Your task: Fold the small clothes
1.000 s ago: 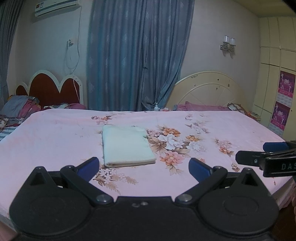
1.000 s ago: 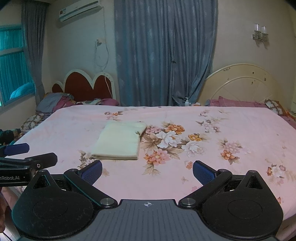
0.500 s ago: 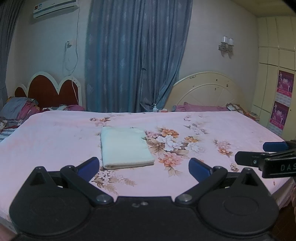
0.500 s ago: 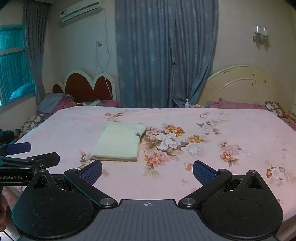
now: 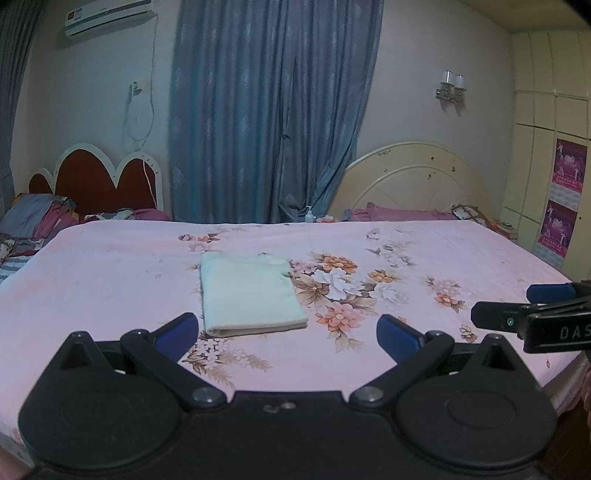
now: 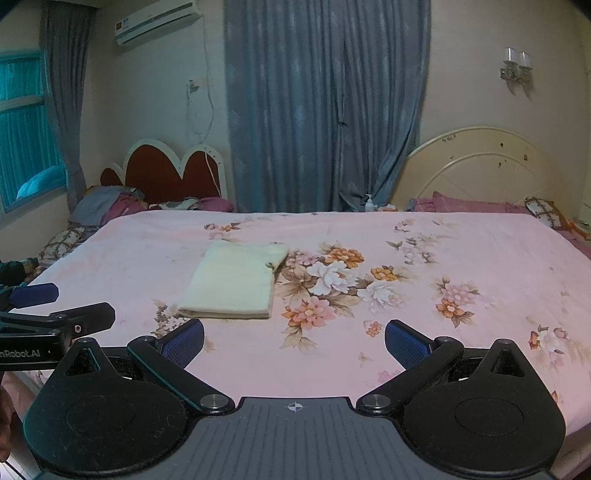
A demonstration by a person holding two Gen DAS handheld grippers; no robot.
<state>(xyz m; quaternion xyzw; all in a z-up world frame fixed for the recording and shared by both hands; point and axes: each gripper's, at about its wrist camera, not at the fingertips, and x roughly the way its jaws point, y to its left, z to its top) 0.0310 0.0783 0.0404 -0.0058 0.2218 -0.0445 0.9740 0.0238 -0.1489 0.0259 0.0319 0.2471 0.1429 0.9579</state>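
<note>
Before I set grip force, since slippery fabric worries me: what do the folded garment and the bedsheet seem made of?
The folded cream garment looks like soft, matte knit, probably cotton: thick rounded fold edge, no shine. The pink floral bedsheet looks like thin, smooth woven cloth with a printed pattern and fine creases; fibre cannot be told.

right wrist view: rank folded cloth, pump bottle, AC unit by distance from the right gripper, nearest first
1. Folded cream cloth, on the bedsheet just ahead-left of the open right gripper.
2. Pump bottle, past the bed's far edge, by the curtain.
3. Air conditioner, high on the back wall, upper left.
</note>
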